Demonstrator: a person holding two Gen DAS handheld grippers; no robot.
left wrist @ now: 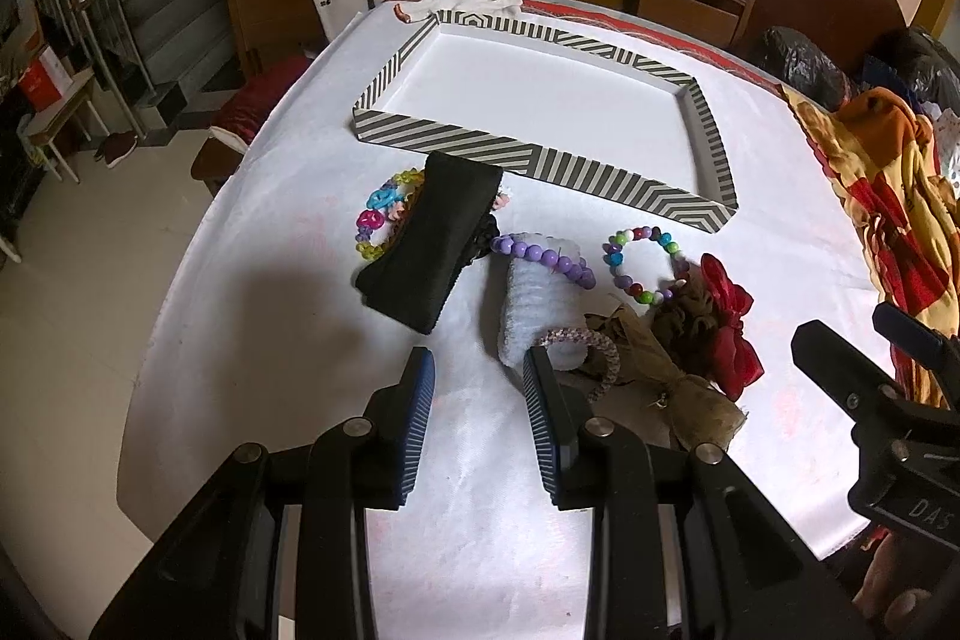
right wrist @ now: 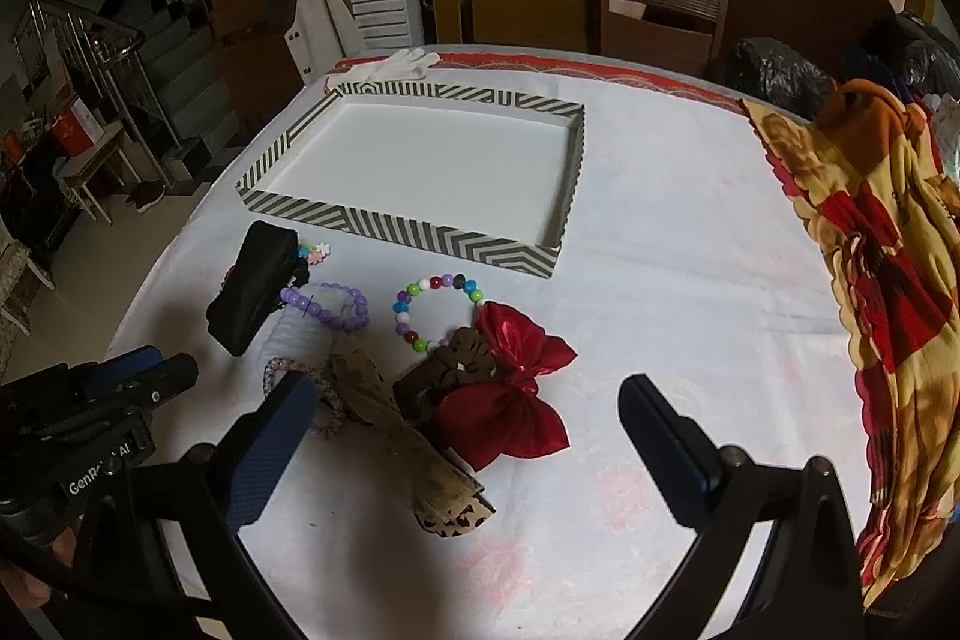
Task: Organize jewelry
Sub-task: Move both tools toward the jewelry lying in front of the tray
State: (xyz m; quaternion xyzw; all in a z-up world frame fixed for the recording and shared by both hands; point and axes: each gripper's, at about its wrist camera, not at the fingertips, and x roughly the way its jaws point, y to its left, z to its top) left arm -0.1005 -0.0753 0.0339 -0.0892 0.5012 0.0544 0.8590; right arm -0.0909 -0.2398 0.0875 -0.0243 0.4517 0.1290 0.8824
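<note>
I could barely see the bracelet tucked behind the black fabric band (left wrist: 433,237), while the jewellery lay heaped before the empty striped shallow tray (left wrist: 384,79), both my left claw (left wrist: 477,370) and right claw (right wrist: 468,403) spread, empty.

Left gripper (left wrist: 477,370) tilted down, jaws partly apart, nothing between pads. Right gripper (right wrist: 468,400) tilted down too, jaws spread wide, empty. Each gripper visible at edge of other's view, side by side. Bare fingers (left wrist: 894,589) of right hand wrapped under its handle.
</note>
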